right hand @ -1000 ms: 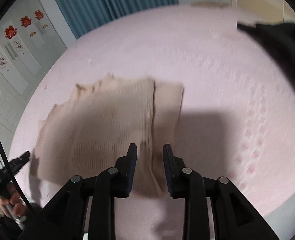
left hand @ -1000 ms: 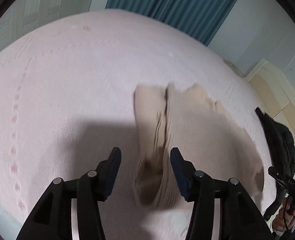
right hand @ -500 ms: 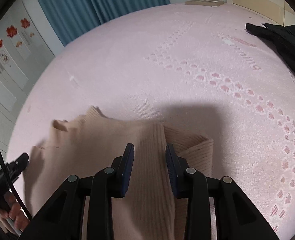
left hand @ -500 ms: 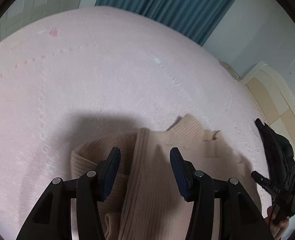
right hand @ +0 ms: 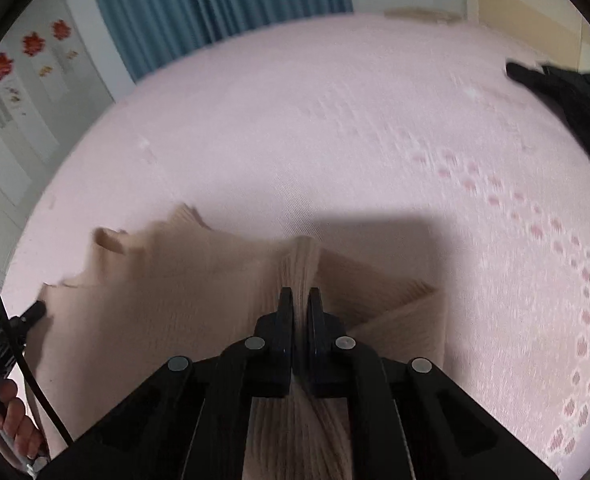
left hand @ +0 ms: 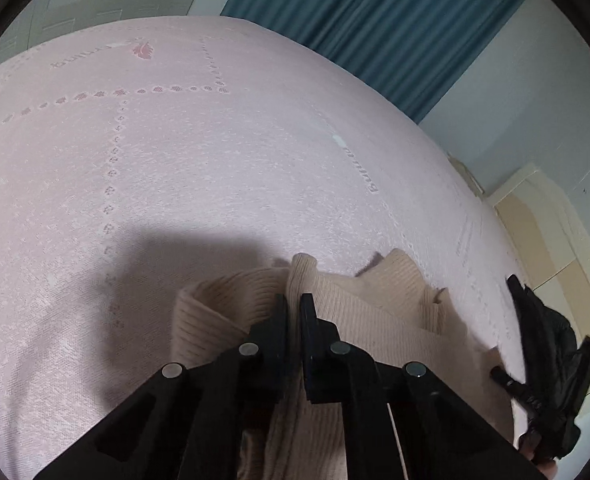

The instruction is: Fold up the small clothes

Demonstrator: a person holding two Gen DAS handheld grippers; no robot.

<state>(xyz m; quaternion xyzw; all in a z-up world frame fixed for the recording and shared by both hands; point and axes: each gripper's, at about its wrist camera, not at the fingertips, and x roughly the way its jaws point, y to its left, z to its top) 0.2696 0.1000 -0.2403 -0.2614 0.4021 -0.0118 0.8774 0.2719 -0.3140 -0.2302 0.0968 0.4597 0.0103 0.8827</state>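
Two black two-finger grippers are pinched tight on the same beige ribbed knit garment [left hand: 379, 320]: the left gripper [left hand: 294, 304] near its left edge, the right gripper [right hand: 299, 298] on a ridge of cloth toward its right, presumably to lift both sides evenly for a fold. Under the garment spreads a pale pink patterned bedspread [left hand: 215, 168]; beyond it hang teal curtains [left hand: 395, 28], and right of it lies a black jacket [left hand: 551, 344].

A pale pink bed [left hand: 223, 184] with rows of small darker pink motifs carries a beige ribbed garment [left hand: 379, 316], which lies crumpled directly around and ahead of both pairs of jaws. A black garment [right hand: 575, 100] lies well apart, far right of the right jaws.
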